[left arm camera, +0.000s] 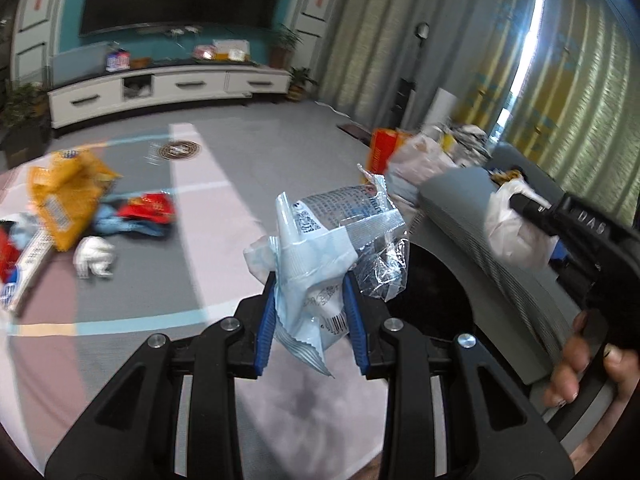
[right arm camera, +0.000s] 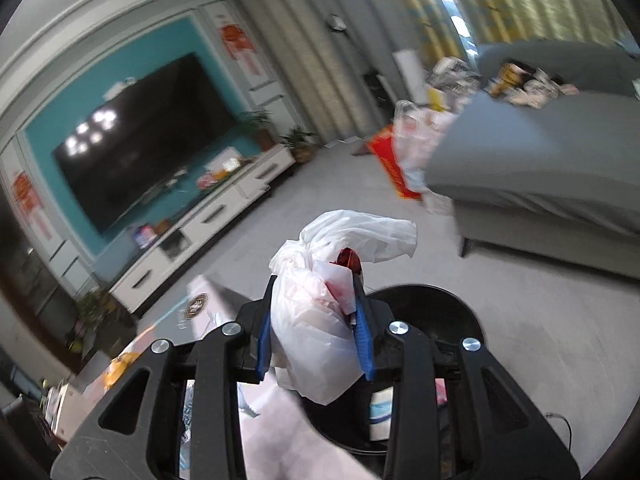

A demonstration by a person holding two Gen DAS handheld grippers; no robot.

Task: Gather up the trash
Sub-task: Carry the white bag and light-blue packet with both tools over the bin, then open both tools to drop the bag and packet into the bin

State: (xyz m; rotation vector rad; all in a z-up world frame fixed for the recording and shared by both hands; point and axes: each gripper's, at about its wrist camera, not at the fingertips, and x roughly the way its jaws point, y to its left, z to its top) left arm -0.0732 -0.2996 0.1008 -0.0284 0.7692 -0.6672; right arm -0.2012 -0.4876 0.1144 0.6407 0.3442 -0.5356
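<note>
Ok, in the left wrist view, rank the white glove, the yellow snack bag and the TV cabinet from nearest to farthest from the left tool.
1. White glove, on the mat, left of the left tool.
2. Yellow snack bag, farther left, behind the glove.
3. TV cabinet, against the far wall.

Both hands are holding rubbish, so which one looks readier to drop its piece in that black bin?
Probably the right gripper. Its crumpled white plastic bag hangs directly in front of the round black bin. The left gripper, clamping the pale blue plastic wrapper, sits beside the bin's rim.
</note>
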